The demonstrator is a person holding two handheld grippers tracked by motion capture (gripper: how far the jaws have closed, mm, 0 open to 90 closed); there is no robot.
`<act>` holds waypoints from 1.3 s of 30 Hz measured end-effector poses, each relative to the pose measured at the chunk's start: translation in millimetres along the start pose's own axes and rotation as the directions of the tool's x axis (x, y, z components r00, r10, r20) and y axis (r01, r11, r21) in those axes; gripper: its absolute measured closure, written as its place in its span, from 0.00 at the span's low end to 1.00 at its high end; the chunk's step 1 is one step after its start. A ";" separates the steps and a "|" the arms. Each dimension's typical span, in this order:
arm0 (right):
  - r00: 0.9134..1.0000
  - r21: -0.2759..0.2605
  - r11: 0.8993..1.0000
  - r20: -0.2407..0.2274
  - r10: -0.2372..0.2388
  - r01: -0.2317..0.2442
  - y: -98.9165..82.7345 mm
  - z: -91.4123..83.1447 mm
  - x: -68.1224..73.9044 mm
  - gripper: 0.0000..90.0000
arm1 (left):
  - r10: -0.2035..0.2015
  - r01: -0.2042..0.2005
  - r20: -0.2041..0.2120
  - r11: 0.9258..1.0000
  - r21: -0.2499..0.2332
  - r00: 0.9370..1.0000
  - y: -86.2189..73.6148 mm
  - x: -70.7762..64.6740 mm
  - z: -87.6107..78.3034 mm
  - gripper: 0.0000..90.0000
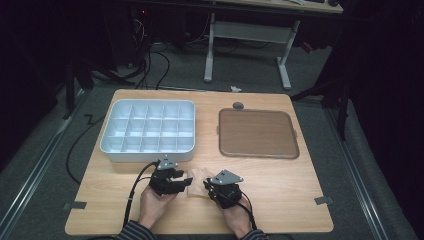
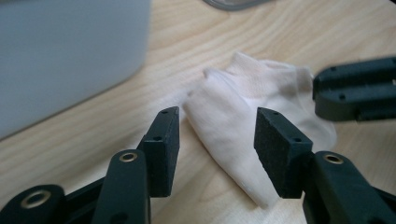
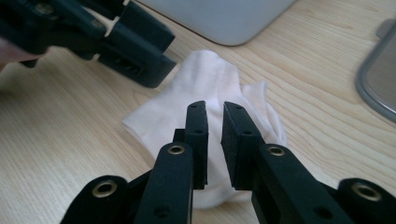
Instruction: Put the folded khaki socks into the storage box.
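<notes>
A pale cream sock (image 1: 196, 181) lies folded on the wooden table near the front edge, between my two grippers. My left gripper (image 1: 186, 180) points right at it. In the left gripper view the sock (image 2: 243, 121) lies on the wood past the tips of my left gripper (image 2: 218, 114), whose jaws stand wide apart and touch no cloth. My right gripper (image 1: 206, 186) comes in from the right. In the right gripper view its jaws (image 3: 215, 105) stand almost together over the sock (image 3: 210, 79), with white cloth in the narrow gap.
A grey compartment box (image 1: 150, 156) with several bare cells stands just behind the grippers at the left. A brown tray (image 1: 257, 132) lies at the back right, with a small grey disc (image 1: 238, 105) behind it. Tape marks (image 1: 322, 201) sit near the front corners.
</notes>
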State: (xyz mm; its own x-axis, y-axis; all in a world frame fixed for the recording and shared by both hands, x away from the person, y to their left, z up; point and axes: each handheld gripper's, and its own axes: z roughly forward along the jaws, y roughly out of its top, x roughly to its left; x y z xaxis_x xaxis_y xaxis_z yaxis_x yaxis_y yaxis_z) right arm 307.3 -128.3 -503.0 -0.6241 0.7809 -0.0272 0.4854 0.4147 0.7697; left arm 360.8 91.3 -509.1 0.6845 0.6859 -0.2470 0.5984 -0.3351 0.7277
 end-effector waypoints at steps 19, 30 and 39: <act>1.000 0.062 0.998 -0.014 0.007 -0.006 -7.7 25.2 7.8 0.92 | -0.094 0.093 0.027 0.995 0.036 0.995 7.6 16.1 23.5 0.53; 1.000 0.047 0.999 0.002 -0.017 0.017 -10.8 25.4 11.3 0.93 | -0.074 0.072 0.037 0.995 0.064 0.997 5.7 10.1 30.0 0.70; 1.000 0.048 0.999 -0.002 -0.022 0.022 -11.0 25.5 11.0 0.93 | -0.119 0.114 0.081 0.991 0.073 0.990 3.3 13.5 30.9 0.88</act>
State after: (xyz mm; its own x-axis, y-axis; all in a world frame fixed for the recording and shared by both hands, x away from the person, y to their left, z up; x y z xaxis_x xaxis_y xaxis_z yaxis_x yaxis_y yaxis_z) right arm 310.6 -112.3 -528.0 -0.6354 0.7710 -0.0430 0.5007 0.4538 0.7371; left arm 384.9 79.5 -529.8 0.6396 0.6665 -0.3830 0.7012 -0.3016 0.6461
